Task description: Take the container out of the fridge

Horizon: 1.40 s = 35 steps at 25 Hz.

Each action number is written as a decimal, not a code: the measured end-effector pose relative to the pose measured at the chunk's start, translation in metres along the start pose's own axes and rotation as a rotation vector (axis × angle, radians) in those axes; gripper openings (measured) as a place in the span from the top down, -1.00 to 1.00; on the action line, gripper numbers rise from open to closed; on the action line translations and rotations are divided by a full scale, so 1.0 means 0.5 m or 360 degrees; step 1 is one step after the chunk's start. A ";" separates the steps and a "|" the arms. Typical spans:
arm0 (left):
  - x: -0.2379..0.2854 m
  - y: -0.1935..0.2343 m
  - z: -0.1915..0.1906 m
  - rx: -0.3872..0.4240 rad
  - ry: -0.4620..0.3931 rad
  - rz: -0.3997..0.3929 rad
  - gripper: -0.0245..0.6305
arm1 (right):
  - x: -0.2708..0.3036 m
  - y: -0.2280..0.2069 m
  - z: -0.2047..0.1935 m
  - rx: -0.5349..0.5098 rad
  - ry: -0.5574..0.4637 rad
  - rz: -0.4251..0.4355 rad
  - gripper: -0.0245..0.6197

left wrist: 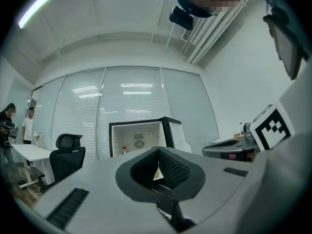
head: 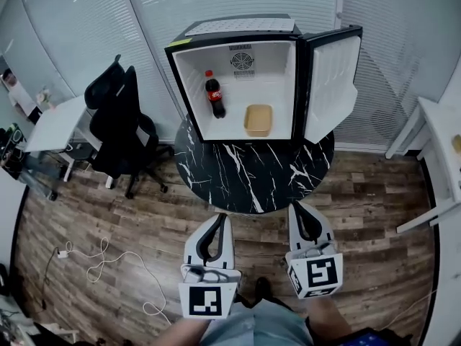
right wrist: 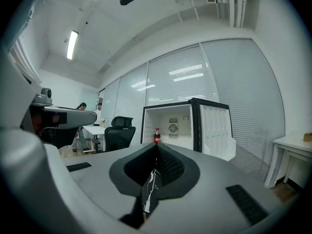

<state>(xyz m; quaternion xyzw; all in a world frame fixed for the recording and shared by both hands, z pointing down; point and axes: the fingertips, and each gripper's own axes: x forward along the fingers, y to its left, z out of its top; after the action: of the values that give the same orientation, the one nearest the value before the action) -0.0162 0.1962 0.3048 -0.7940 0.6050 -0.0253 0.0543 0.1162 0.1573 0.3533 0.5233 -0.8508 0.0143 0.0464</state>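
The room has a brown wooden floor (head: pixel 108 215), tall windows with white blinds (head: pixel 162 9) along the wall, a long bright light (left wrist: pixel 34 8) up high, a black chair on wheels (head: pixel 119 125), a white desk (head: pixel 56 125) beside it and a round black bench (head: pixel 252 173).

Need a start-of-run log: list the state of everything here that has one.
Fridge: open.
Container: inside fridge, right side, uncovered.
Bottle: upright, capped, inside fridge, left side.
Left tool: shut, empty.
Right tool: shut, empty.
Chair: unoccupied.
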 end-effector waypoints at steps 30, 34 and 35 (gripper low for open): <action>0.530 0.284 -0.090 -0.0084 -0.0017 -0.0173 0.88 | 0.527 -0.158 0.001 -0.0053 0.0115 -0.0273 0.88; 0.581 0.314 -0.090 -0.0103 -0.0045 -0.0213 0.88 | 0.572 -0.179 0.015 -0.0073 0.0101 -0.0354 0.88; 0.591 0.319 -0.089 -0.0114 -0.0054 -0.0218 0.88 | 0.580 -0.185 0.019 -0.0077 0.0096 -0.0371 0.88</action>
<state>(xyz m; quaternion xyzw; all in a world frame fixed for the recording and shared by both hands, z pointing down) -0.0951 -0.1328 0.3229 -0.8353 0.5487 0.0060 0.0342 0.0683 -0.1430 0.3688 0.6168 -0.7824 0.0040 0.0861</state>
